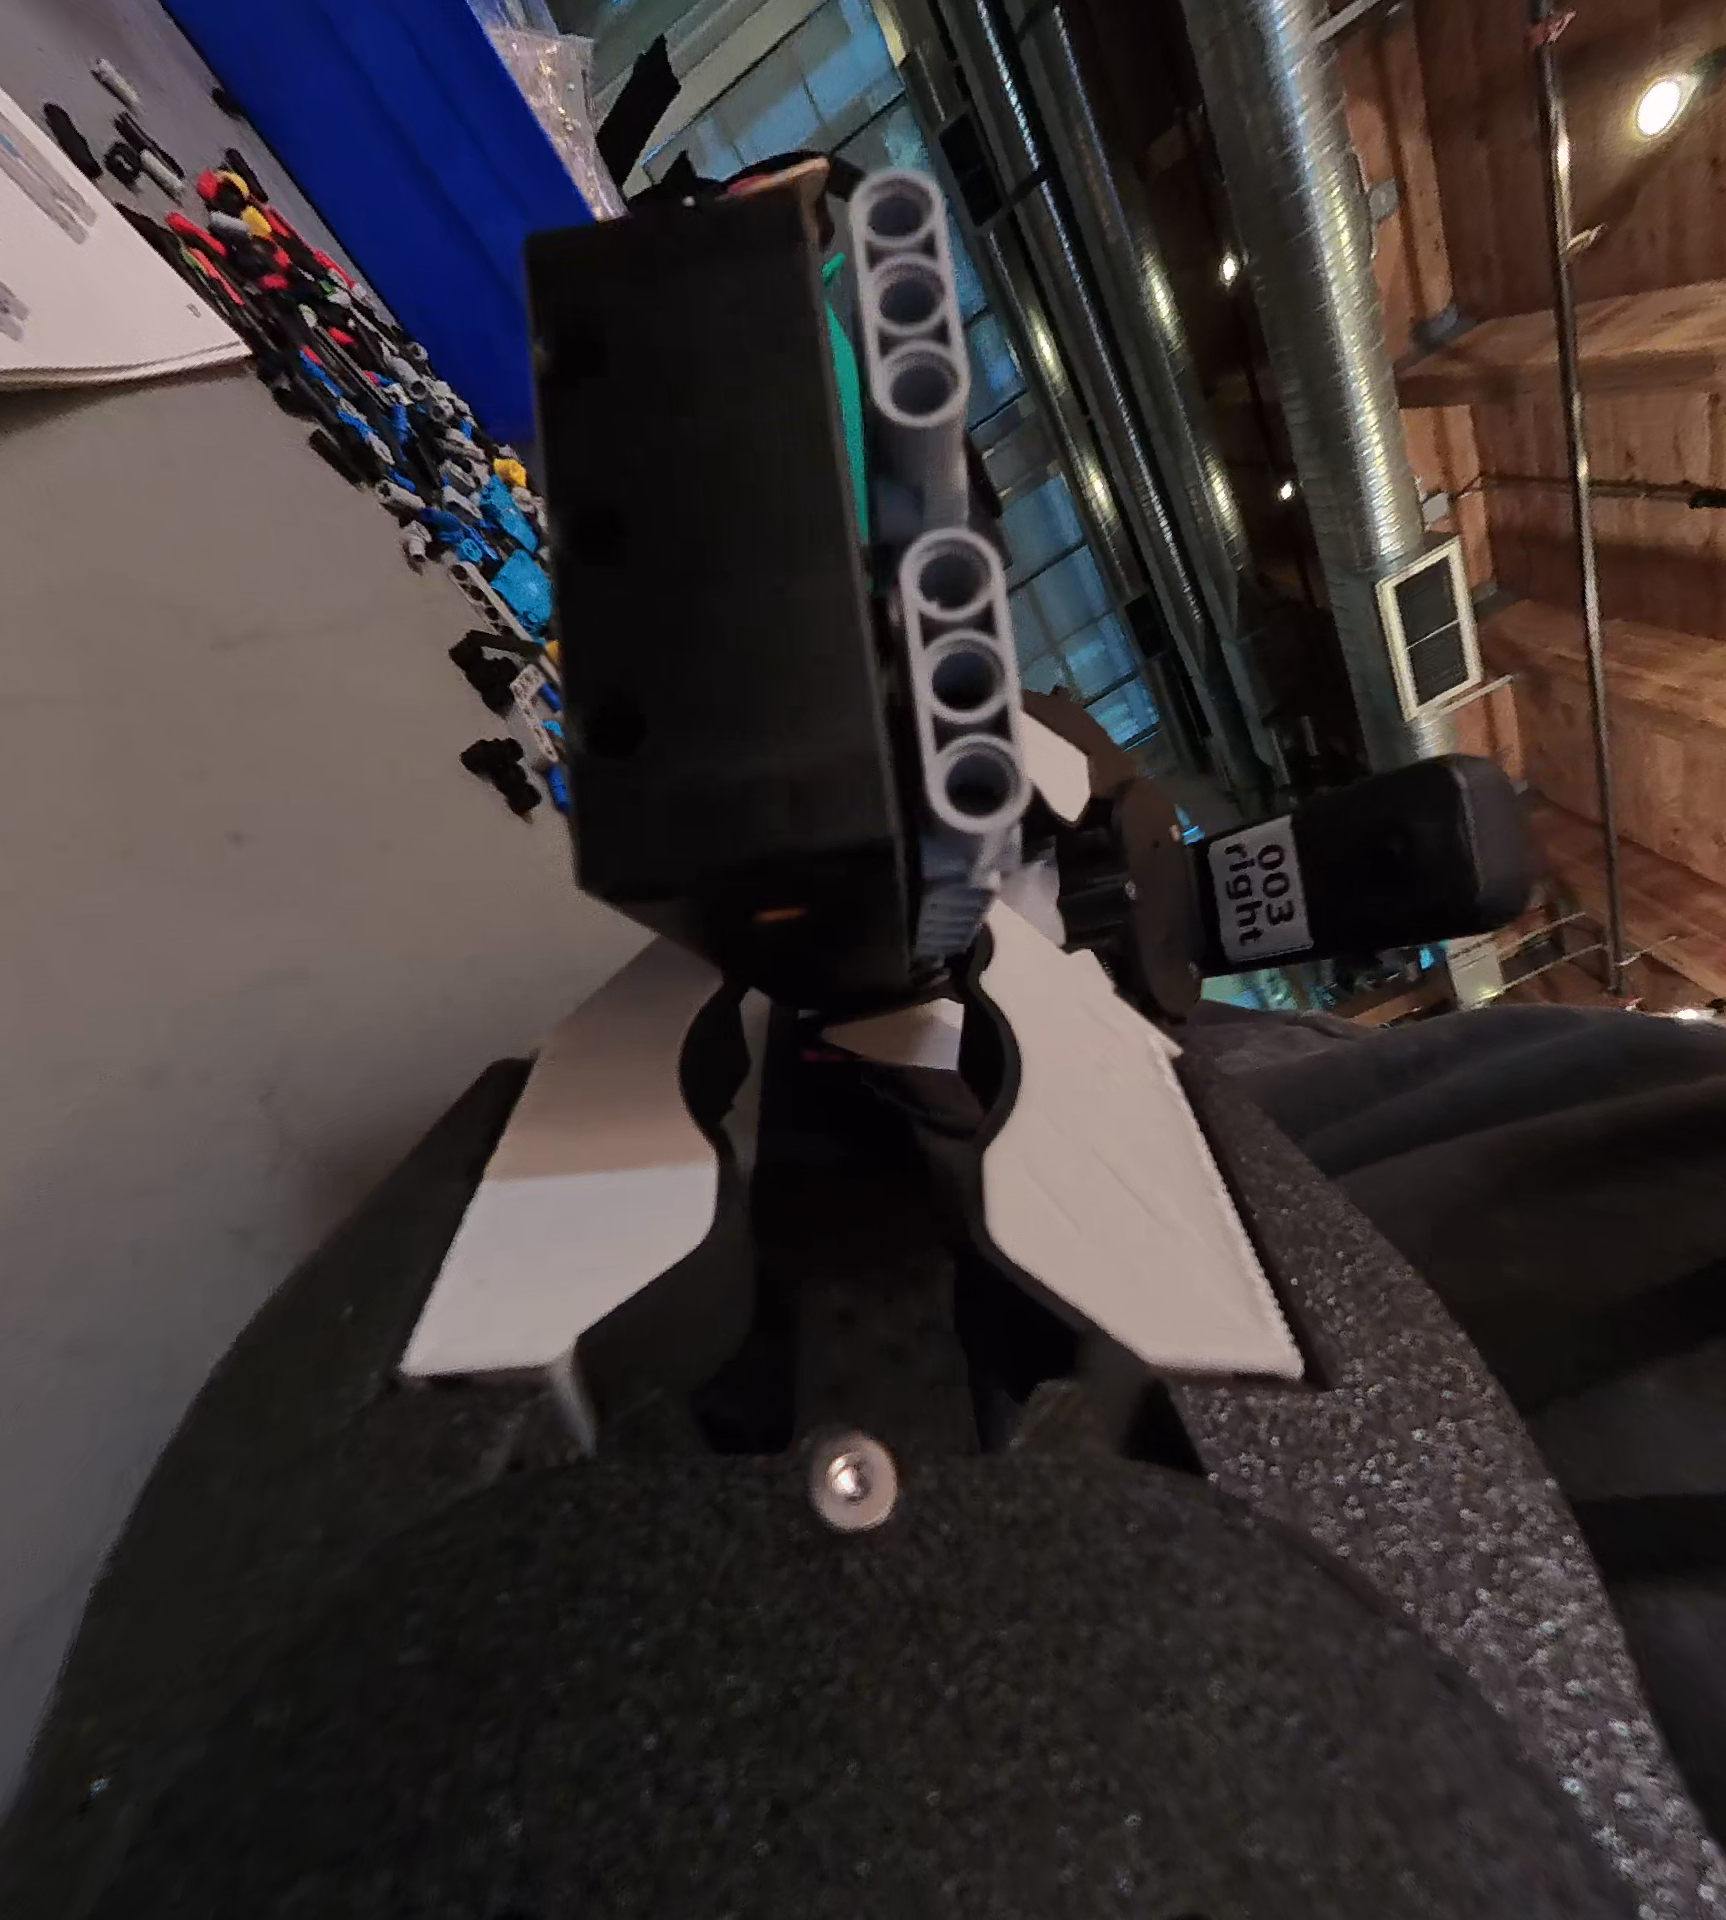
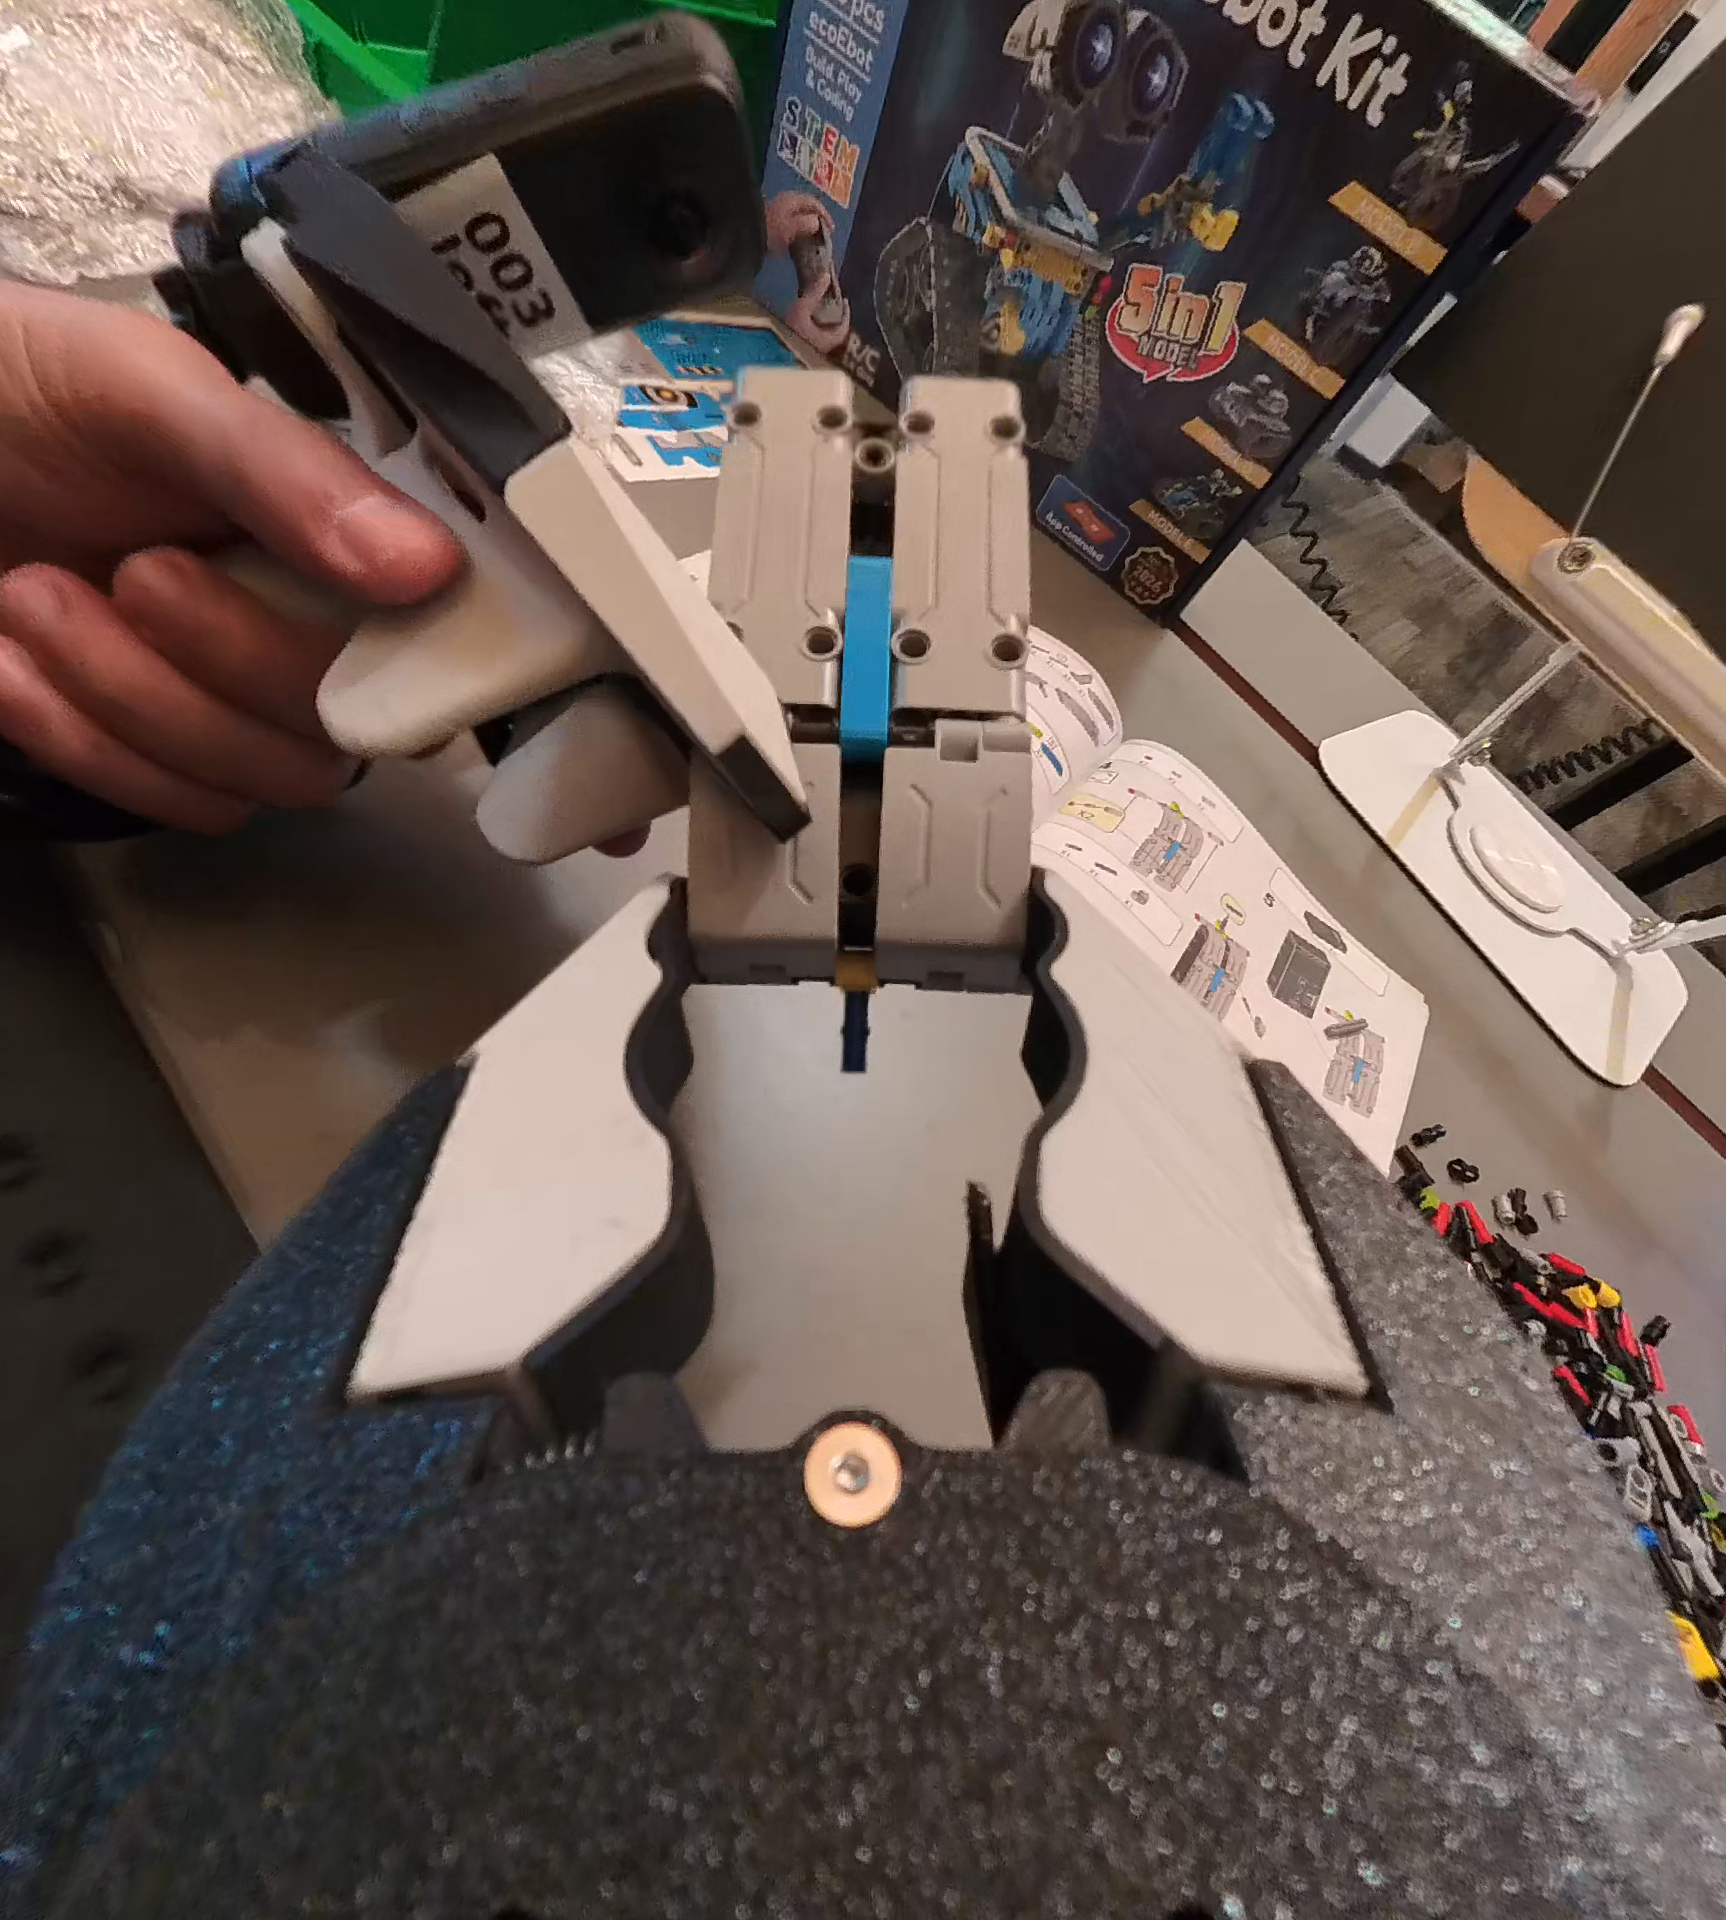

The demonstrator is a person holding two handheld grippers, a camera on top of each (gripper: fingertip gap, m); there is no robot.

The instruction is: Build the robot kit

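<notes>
The right claw (image 2: 854, 935) grips the grey brick assembly (image 2: 864, 665) at its base, twelve o'clock above the counter (image 2: 1254, 727); left claw (image 1: 843, 997) pinches its black block (image 1: 703, 561); probably rigid, light, joints separable.

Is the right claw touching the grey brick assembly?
Touching. The right wrist view shows the right claw with both fingertips pressed against the sides of the grey brick assembly, no gap visible on either side.
</notes>
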